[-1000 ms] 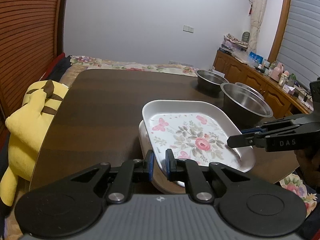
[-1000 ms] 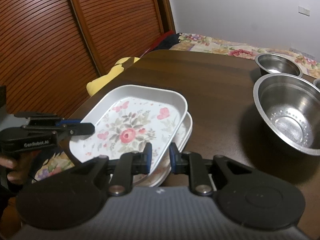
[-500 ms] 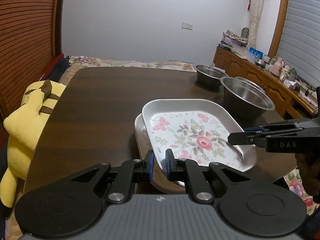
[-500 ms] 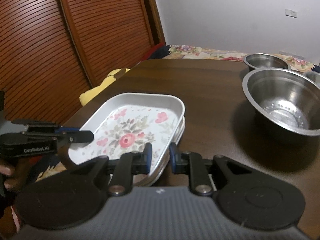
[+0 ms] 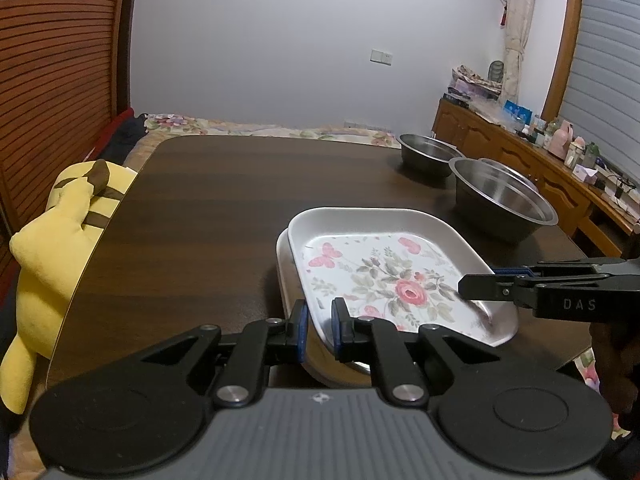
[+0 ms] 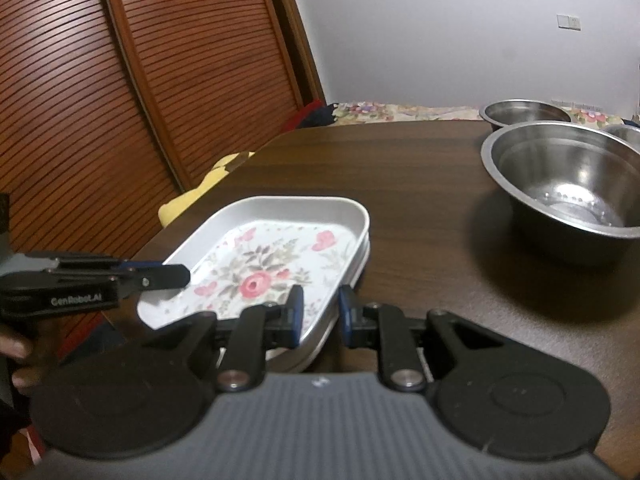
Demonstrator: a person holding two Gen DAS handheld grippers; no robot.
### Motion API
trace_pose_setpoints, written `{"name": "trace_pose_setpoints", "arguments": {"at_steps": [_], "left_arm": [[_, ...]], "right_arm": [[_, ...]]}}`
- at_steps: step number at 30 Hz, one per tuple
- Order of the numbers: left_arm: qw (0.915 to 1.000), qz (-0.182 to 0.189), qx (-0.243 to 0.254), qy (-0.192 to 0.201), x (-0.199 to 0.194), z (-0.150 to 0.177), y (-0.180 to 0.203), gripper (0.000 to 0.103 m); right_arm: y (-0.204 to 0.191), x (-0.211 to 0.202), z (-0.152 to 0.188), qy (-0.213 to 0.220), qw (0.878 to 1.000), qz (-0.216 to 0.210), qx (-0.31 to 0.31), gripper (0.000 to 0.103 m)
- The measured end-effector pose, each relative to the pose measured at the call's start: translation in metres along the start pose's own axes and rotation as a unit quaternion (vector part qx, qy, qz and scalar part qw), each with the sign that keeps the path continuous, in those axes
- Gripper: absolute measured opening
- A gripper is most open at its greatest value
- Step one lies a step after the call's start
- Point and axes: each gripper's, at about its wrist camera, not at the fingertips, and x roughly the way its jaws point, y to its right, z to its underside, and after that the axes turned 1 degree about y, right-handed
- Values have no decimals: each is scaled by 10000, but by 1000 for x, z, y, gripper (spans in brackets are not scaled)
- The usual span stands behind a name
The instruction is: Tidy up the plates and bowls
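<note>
A white rectangular plate with a rose and butterfly print (image 5: 384,268) (image 6: 272,264) lies on top of a second white plate (image 5: 285,280) (image 6: 320,336) at the near edge of the dark wooden table (image 5: 208,216). My left gripper (image 5: 319,330) is shut on the near rim of the floral plate. My right gripper (image 6: 319,316) is slightly parted around the plate's other rim; it shows in the left wrist view (image 5: 480,284) at the plate's right edge. Steel bowls (image 5: 500,200) (image 6: 568,196) stand to the right.
A smaller steel bowl (image 5: 430,154) (image 6: 524,112) stands behind the large one, and a third rim shows beside it (image 6: 626,136). A yellow plush toy (image 5: 52,240) sits off the table's left edge. A wooden sideboard with clutter (image 5: 520,140) lines the right wall.
The floral plate has come down and now sits nearly square on the lower plate. The right gripper's fingers have spread a little from the rim.
</note>
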Motion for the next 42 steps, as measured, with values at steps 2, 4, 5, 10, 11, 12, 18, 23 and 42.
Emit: {"name": "trace_pose_setpoints", "arguments": {"at_steps": [2,4,5,10,11,12,18,23,42], "left_arm": [[10000,6,-24,0,0,0,0,13],[10000,3,-45,17,-1,1,-1,14],[10000,-9,-58,39,-2,0,-2,14],[9999,-62,-115,70,-5,-2,-4,16],[9999,-72,-107,79,-5,-2,-4,16],[9999,-76,-91,93,-6,-3,-5,16],[9996,-63,-87,252,-12,-12,-4,16],[9995,10,82,311,-6,-26,10,16],[9923,838,877,239,86,-83,136,52]], "right_arm": [[0,0,0,-2,10000,-9,11,22],[1,0,1,-8,10000,-27,19,22],[2,-1,2,-10,10000,-37,36,22],[4,-4,2,4,9999,-59,107,22],[5,-5,2,13,9999,-59,113,22],[5,-6,1,32,9999,-56,121,22],[15,-22,-3,226,9995,2,203,22],[29,-38,-10,488,9984,204,192,22],[129,-80,-34,1255,9831,1326,143,47]]}}
